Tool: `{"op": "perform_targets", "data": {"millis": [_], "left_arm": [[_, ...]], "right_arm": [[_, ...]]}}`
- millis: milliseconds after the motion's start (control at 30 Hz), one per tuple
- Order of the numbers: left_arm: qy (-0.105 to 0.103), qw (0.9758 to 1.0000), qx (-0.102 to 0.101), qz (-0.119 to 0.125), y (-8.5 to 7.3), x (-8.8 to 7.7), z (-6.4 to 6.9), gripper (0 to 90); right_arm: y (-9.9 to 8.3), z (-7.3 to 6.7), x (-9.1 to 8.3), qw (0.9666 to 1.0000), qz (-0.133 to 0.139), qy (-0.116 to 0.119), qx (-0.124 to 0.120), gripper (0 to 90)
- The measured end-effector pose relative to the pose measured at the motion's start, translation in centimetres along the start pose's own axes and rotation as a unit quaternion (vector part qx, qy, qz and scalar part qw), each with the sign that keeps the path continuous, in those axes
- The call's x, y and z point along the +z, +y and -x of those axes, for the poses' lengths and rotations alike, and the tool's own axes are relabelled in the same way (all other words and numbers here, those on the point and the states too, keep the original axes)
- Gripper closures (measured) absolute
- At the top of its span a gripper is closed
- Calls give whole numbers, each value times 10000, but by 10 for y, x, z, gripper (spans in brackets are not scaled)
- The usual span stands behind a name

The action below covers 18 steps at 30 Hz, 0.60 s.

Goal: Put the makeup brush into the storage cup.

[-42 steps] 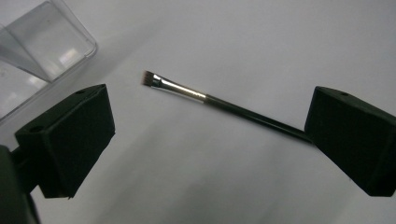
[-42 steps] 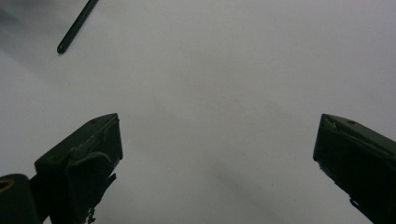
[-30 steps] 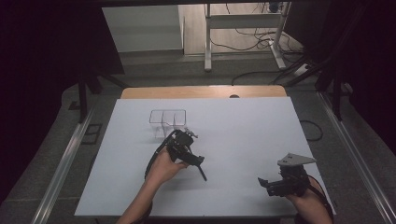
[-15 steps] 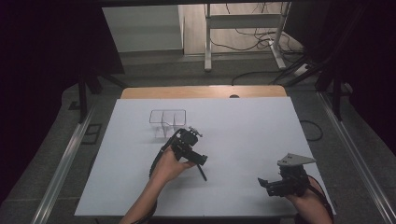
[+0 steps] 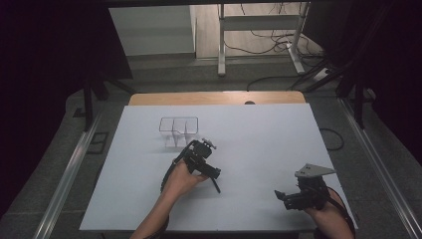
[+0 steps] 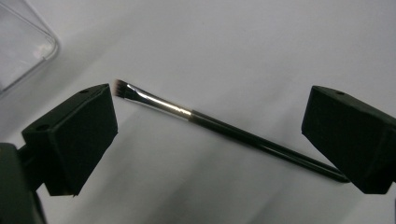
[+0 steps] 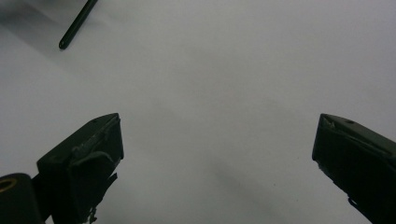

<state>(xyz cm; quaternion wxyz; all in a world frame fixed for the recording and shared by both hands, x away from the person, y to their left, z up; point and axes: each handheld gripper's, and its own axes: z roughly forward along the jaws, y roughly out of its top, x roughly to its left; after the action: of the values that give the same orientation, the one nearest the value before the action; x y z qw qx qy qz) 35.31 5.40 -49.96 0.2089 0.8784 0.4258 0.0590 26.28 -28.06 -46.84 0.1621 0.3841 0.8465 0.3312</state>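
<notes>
The left gripper (image 5: 191, 149), black with two jaws, now sits farther toward 1 o'clock on the white table (image 5: 259, 144) than a second ago, closer to the clear plastic compartment box (image 5: 178, 127). Its hand (image 5: 181, 180) has followed it. The thin black makeup brush (image 6: 219, 128) now lies between its wide-apart jaws.

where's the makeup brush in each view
High view: makeup brush lies mid-table, just right of the left hand.
Left gripper view: centre, between the open jaws.
Right gripper view: handle end, top left.
Shared landmark: the white table sheet.
</notes>
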Motion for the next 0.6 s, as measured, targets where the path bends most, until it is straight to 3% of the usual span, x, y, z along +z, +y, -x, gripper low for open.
{"op": "perform_targets", "data": {"millis": [600], "left_arm": [[51, 9997, 15, -239, -9, 18, 6, 84]], "right_arm": [[0, 0, 0, 10000, -19, 18, -42, 24]]}}
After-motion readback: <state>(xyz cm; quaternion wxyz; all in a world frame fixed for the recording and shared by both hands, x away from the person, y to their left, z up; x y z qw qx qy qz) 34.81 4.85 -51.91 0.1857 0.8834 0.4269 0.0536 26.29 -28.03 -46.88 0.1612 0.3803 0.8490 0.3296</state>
